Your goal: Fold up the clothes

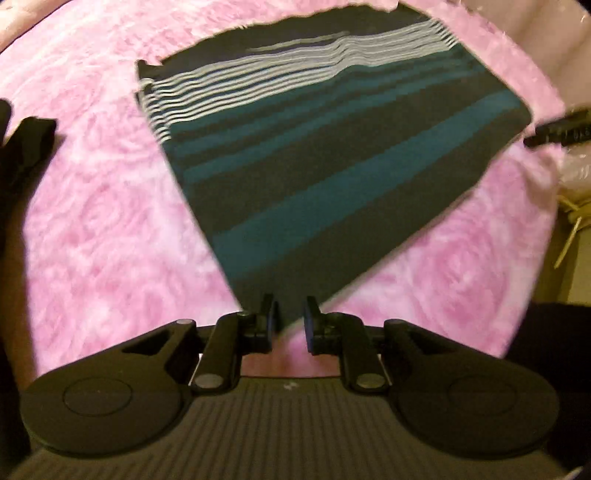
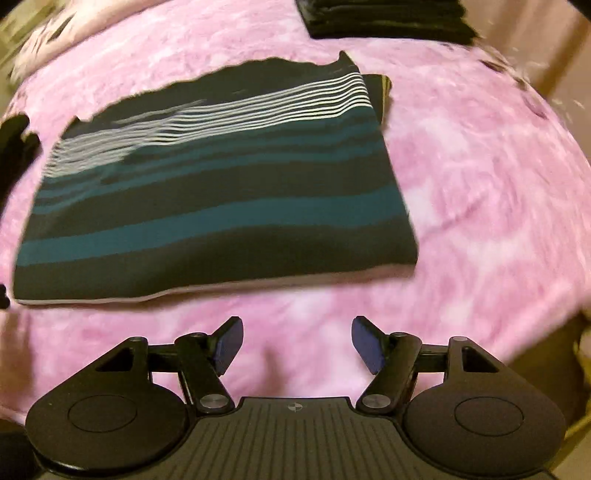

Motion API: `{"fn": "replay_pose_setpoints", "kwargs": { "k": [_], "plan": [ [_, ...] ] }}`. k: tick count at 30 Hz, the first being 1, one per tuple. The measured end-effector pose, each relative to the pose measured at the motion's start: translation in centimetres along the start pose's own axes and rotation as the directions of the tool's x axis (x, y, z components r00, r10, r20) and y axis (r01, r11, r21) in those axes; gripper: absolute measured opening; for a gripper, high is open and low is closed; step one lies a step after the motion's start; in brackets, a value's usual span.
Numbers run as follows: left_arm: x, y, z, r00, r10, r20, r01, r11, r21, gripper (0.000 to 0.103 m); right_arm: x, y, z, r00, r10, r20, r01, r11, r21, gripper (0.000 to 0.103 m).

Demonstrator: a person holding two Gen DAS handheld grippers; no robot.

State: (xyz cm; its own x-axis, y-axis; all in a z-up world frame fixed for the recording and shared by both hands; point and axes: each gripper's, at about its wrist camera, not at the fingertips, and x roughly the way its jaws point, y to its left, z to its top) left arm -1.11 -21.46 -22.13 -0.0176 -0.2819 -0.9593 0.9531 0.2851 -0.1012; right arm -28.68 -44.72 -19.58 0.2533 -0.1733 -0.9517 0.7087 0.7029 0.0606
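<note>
A folded striped shirt [image 1: 314, 155], dark with teal bands and thin white lines, lies flat on a pink fuzzy blanket [image 1: 103, 221]. My left gripper [image 1: 290, 319] is open with a narrow gap, its tips at the shirt's near corner, holding nothing. In the right wrist view the same shirt [image 2: 221, 192] lies ahead and to the left. My right gripper [image 2: 297, 343] is open wide and empty, a little short of the shirt's near edge, over the blanket [image 2: 480, 184].
A stack of dark folded clothes [image 2: 388, 18] sits at the far edge of the blanket. A dark object [image 1: 26, 144] is at the left edge and the other gripper's tip [image 1: 561, 129] at the right. The blanket's edge drops off at the right.
</note>
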Motion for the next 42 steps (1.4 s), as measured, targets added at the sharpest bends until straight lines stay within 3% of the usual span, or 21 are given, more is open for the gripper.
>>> {"fn": "replay_pose_setpoints", "kwargs": {
  "k": [3,6,11,16,19,28,42],
  "plan": [
    [-2.5,0.7,-1.2,1.0,0.003,0.025,-0.004,1.0,0.03,0.018,-2.7,2.9,-1.1,0.999,-0.007,0.048,0.002,0.996,0.094,0.082],
    [-5.1,1.3,-2.5,0.999,0.005,0.049,-0.008,0.998,0.059,0.023,-4.6,5.5,-1.2,0.997,0.021,0.077,-0.03,0.993,0.117,0.083],
    [-8.9,2.4,-3.9,0.995,0.021,0.093,-0.031,0.994,0.102,0.025,-5.5,8.8,-0.8,0.995,0.081,0.066,-0.082,0.997,0.004,0.083],
    [-10.8,3.4,-3.5,0.987,0.07,0.147,-0.077,0.996,0.04,0.03,-5.5,10.0,-0.7,0.993,0.105,0.061,-0.1,0.992,-0.082,0.084],
    [-11.0,3.1,-3.0,0.987,0.066,0.146,-0.07,0.997,0.021,0.032,-5.2,10.0,-0.9,0.993,0.103,0.05,-0.1,0.993,-0.066,0.084],
    [-10.1,0.8,0.4,0.993,0.06,0.104,-0.071,0.991,0.109,0.034,-5.4,9.3,-1.2,0.993,0.099,0.063,-0.1,0.995,0.018,0.084],
    [-10.1,0.3,1.4,0.994,0.04,0.103,-0.05,0.994,0.099,0.034,-6.0,9.9,-1.4,0.992,0.097,0.08,-0.096,0.995,-0.023,0.084]
  ]
}}
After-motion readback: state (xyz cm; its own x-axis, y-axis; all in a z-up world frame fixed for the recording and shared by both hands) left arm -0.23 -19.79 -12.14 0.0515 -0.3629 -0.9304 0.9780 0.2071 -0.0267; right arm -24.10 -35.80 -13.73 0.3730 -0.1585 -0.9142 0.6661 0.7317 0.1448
